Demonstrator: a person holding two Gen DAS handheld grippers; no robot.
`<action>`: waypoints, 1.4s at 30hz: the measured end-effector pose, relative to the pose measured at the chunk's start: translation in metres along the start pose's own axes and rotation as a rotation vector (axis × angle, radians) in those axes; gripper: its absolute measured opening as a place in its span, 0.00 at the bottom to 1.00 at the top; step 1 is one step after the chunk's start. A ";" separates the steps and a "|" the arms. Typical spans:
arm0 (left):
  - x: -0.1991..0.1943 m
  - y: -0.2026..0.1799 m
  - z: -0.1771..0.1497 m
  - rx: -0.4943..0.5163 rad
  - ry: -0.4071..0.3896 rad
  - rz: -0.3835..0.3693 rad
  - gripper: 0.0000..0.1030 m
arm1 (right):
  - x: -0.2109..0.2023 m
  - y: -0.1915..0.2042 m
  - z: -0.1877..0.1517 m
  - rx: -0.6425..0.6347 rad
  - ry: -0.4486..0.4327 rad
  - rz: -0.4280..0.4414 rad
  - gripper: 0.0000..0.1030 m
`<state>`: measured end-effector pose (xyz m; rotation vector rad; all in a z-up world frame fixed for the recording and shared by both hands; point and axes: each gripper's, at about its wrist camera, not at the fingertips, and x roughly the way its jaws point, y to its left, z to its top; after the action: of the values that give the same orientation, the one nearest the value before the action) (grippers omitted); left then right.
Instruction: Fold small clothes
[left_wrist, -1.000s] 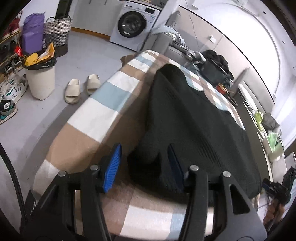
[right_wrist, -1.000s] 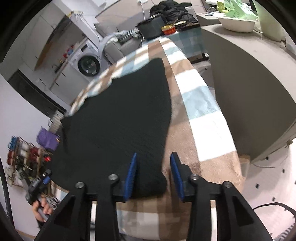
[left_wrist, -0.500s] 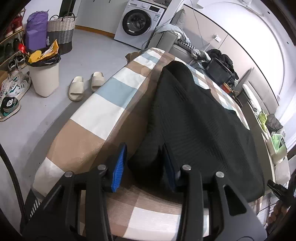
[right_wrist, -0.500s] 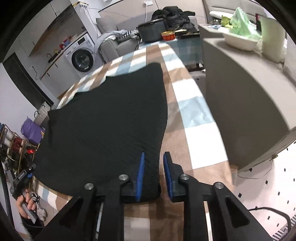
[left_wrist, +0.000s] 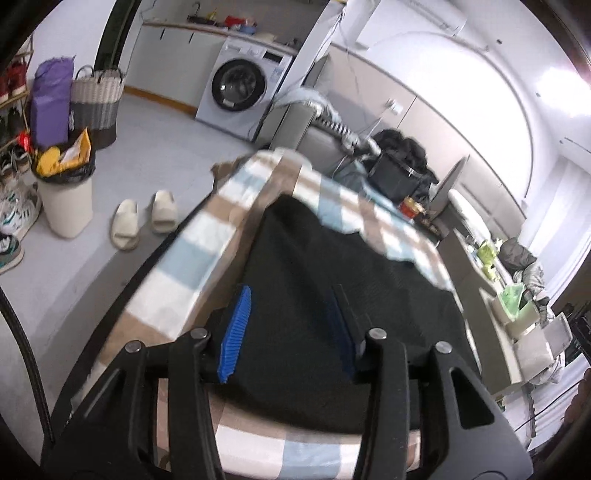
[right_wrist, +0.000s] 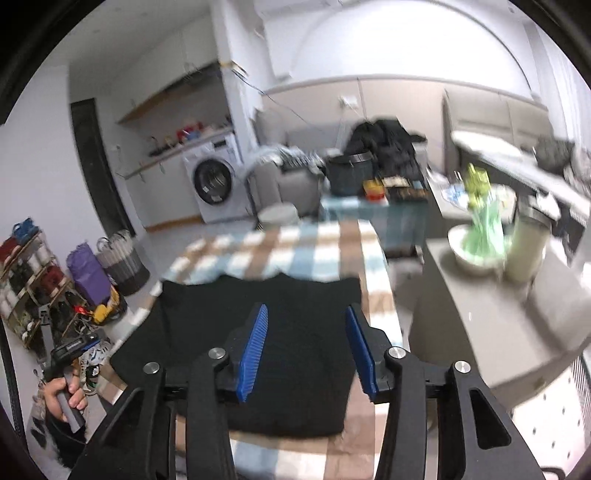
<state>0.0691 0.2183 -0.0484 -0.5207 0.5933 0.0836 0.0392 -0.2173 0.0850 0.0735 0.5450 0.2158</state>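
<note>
A black knit garment (left_wrist: 332, 295) lies on a table under a checked brown, white and blue cloth (left_wrist: 192, 258). It also shows in the right wrist view (right_wrist: 295, 332), folded, with a straight far edge. My left gripper (left_wrist: 290, 328) is open and empty above the garment's near left part. My right gripper (right_wrist: 306, 350) is open and empty above the garment's near right part. Both views are blurred by motion.
A washing machine (left_wrist: 240, 92) stands at the back. A bin (left_wrist: 66, 199), slippers (left_wrist: 144, 218), a basket (left_wrist: 96, 103) and a shoe rack are on the floor to the left. A grey counter (right_wrist: 498, 314) with a bowl stands right of the table.
Both grippers were shut on the garment's near corners half a second ago; now both are open and raised above it. The garment's far edge now lies nearer, folded.
</note>
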 end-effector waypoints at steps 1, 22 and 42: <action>-0.007 0.000 0.007 0.002 -0.014 0.000 0.42 | -0.004 0.006 0.003 -0.012 -0.014 0.003 0.67; 0.006 0.026 0.018 0.001 0.083 0.092 0.47 | 0.057 0.039 0.007 -0.002 0.112 0.077 0.88; 0.114 0.034 -0.004 -0.006 0.185 0.159 0.47 | 0.282 -0.063 -0.032 0.114 0.413 -0.077 0.56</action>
<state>0.1542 0.2381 -0.1298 -0.4897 0.8151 0.1895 0.2688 -0.2159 -0.0934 0.1190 0.9699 0.1238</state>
